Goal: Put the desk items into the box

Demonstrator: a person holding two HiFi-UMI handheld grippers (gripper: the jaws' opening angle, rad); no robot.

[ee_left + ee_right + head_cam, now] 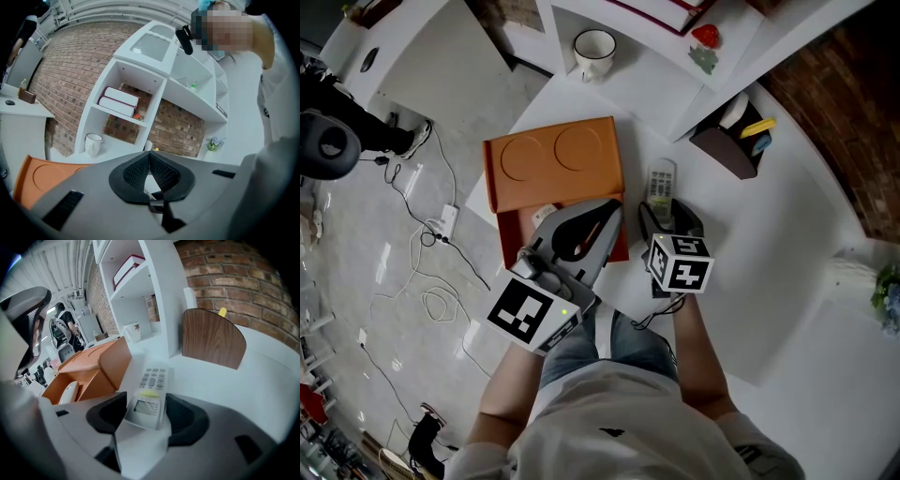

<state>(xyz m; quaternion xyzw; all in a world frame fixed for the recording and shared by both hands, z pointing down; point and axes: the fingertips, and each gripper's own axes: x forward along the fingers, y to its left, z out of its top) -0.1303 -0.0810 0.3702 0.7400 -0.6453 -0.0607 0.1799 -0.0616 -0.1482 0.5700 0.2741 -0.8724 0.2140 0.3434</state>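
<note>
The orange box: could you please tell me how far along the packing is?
Done: a white item lies in the open orange box. In hand: the right gripper stands open around the remote, not yet clamped; the left gripper is shut, empty. Left: the remote, maybe the mug.

White desk point(787, 244) bears orange box point(553, 159), remote point(661, 183), mug point(594, 49), wooden holder point(727, 150).

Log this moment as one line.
left gripper: shut, empty, over open orange box | right gripper: open around white remote control on white desk
</note>
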